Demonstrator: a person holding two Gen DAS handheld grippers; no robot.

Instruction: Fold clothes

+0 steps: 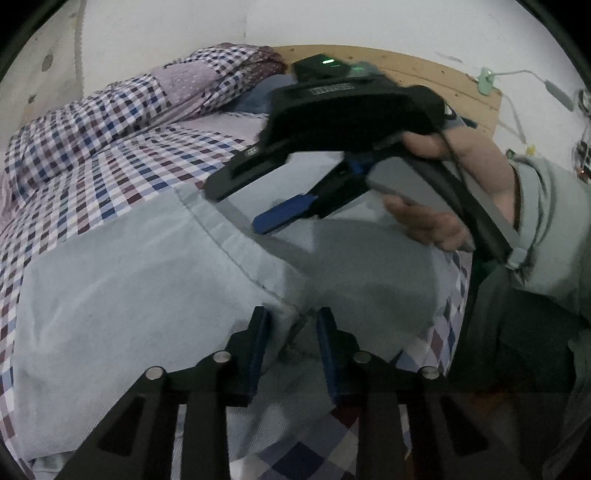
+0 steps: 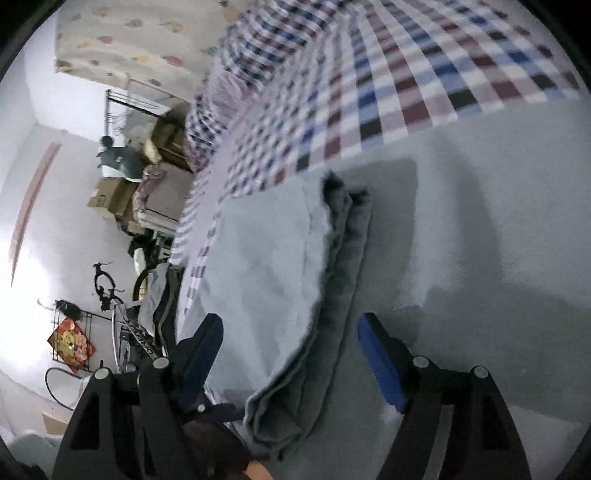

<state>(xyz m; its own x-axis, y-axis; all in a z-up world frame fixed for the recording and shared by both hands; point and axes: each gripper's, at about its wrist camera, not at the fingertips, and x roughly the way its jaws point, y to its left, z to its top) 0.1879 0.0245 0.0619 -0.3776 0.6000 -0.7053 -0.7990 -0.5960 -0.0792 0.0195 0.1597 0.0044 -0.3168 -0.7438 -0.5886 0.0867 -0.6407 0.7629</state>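
Your left tool (image 1: 291,328) hangs with its jaws narrowly parted over a seam of the one pale blue garment (image 1: 129,280), nothing pinched between them. Your right tool (image 2: 291,343) is spread wide, straddling a folded ridge of that garment (image 2: 273,258) without clamping it. The garment lies flat on the bed's checked sheet (image 1: 110,173). Beyond it sit one rumpled checked quilt (image 1: 122,99), a wooden headboard (image 1: 436,70) and white walls (image 1: 332,22).
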